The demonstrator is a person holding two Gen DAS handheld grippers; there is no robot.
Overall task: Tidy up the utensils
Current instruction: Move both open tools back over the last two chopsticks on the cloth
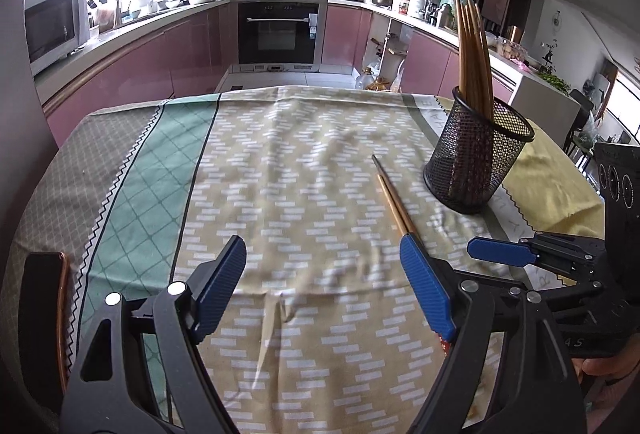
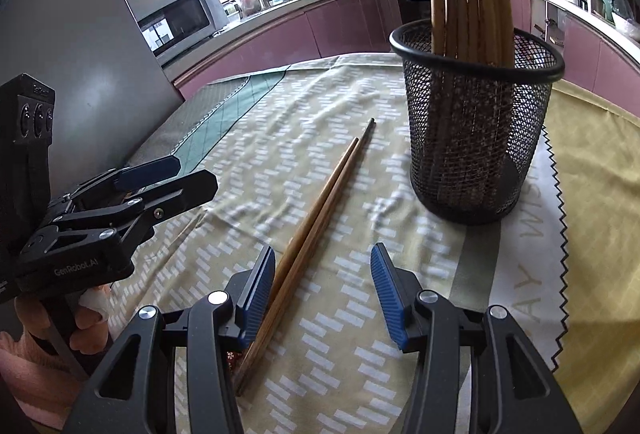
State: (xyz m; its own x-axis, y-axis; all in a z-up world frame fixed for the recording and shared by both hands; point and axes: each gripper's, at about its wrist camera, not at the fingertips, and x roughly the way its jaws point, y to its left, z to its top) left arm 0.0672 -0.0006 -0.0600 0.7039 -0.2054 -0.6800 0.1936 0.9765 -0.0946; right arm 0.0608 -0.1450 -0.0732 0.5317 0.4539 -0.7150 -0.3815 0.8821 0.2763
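Note:
A pair of brown chopsticks (image 2: 320,210) lies on the patterned tablecloth (image 2: 360,334), tips pointing away toward a black mesh holder (image 2: 476,138). Several chopsticks stand upright in that holder. My right gripper (image 2: 324,290) is open low over the cloth. The pair runs between its jaws, close against the left finger (image 2: 260,294); the right pad is well clear of it. In the left wrist view my left gripper (image 1: 324,274) is wide open with only cloth between its fingers. The chopsticks (image 1: 392,202) disappear behind its right finger (image 1: 424,286), left of the holder (image 1: 476,154).
The right gripper (image 1: 480,258) reaches in from the right of the left wrist view, held by a hand (image 1: 600,366). The left gripper (image 2: 196,172) shows at the left of the right wrist view. A dark copper-edged object (image 1: 44,314) stands at the table's left edge. Kitchen counters lie beyond.

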